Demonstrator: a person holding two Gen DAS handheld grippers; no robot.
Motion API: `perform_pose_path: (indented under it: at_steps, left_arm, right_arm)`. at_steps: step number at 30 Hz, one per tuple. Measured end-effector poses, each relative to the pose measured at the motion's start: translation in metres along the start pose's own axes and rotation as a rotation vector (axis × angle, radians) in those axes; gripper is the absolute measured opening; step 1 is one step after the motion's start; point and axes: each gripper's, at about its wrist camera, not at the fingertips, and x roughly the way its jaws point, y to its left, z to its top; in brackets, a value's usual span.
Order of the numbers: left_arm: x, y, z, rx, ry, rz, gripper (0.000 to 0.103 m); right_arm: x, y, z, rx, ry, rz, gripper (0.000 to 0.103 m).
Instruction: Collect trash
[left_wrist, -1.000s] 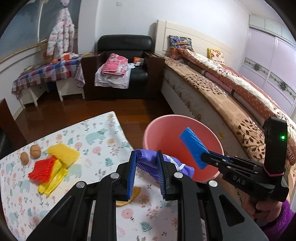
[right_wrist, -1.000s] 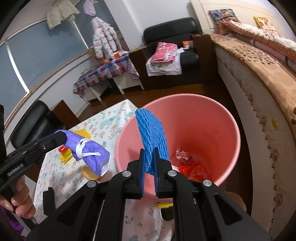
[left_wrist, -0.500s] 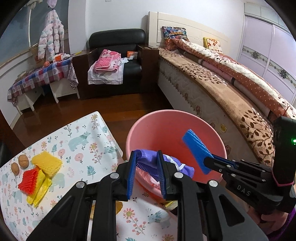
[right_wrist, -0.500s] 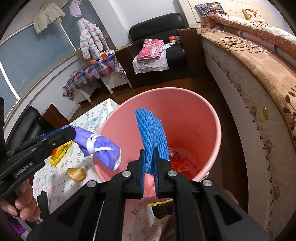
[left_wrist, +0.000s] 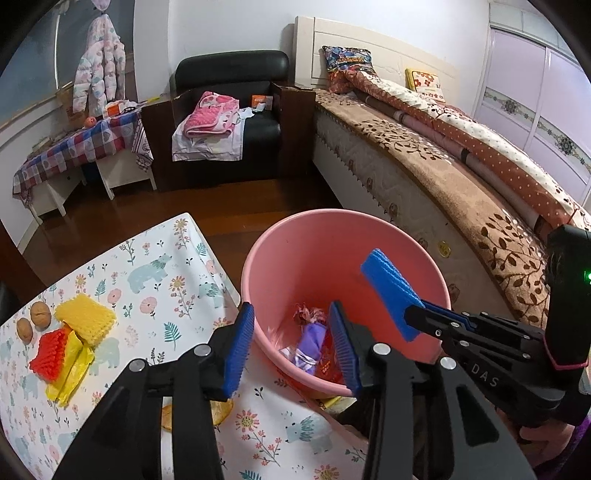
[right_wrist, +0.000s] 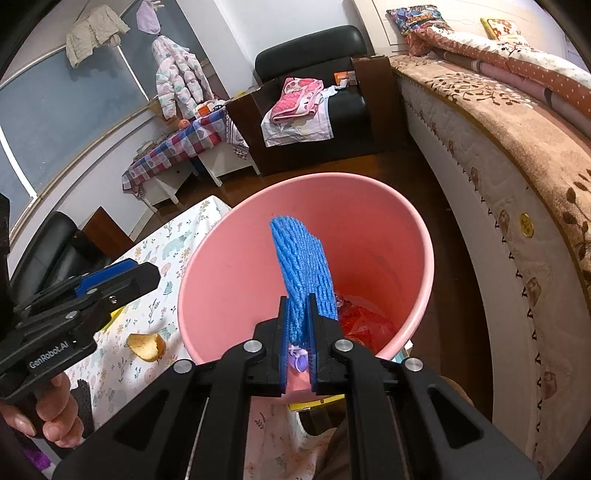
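Note:
A pink bucket (left_wrist: 280, 240) stands beside the floral-cloth table; it also shows in the right wrist view (right_wrist: 229, 266). My left gripper (left_wrist: 291, 328) is open and empty above the bucket's near rim. A purple wrapper (left_wrist: 312, 343) lies at the bottom of the bucket with red wrappers (right_wrist: 364, 325). My right gripper (right_wrist: 298, 328) is shut on a blue foam net (right_wrist: 301, 258) and holds it over the bucket; the net also shows in the left wrist view (left_wrist: 388, 291).
On the table (left_wrist: 155, 273) lie a yellow foam net (left_wrist: 85, 317), a red foam net (left_wrist: 50, 350), a yellow bag (left_wrist: 72, 373), two walnuts (left_wrist: 40, 314) and a peel (right_wrist: 146, 345). A bed (left_wrist: 443, 166) runs along the right; an armchair (left_wrist: 229, 107) stands behind.
My left gripper opened and the purple wrapper dropped into the bucket. Both grippers moved further over the bucket. The right gripper still holds the blue net.

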Motion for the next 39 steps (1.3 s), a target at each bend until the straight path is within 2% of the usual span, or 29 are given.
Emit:
perform_pose_path:
  at_steps: [7,8,10,11,25,31,39]
  left_arm:
    - [-0.01,0.006,-0.002,-0.015,-0.012,-0.007,0.043]
    - [-0.011,0.006,-0.003,-0.018,-0.013,-0.009,0.044]
    - [-0.014,0.008,-0.004,-0.026,-0.015,-0.011,0.046]
    - [-0.015,0.009,-0.005,-0.03,-0.016,-0.012,0.046]
    - [-0.053,0.049,-0.014,-0.108,-0.066,0.029,0.046]
    - [-0.084,0.082,-0.019,-0.172,-0.114,0.093,0.046]
    - [-0.129,0.126,-0.042,-0.253,-0.148,0.196,0.046]
  right_arm:
    - [0.0,0.002,0.004,0.021,0.003,-0.011,0.011]
    - [0.0,0.002,0.004,0.028,0.007,-0.01,0.015]
    - [0.0,0.0,0.004,0.047,0.001,0.003,0.035]
    - [-0.001,0.0,0.005,0.054,-0.003,0.008,0.037]
    - [-0.011,0.009,0.006,0.026,-0.033,-0.011,0.037]
    - [-0.022,0.028,0.006,-0.049,-0.077,0.007,0.037]
    - [-0.031,0.059,0.0,-0.147,-0.098,0.097,0.037]
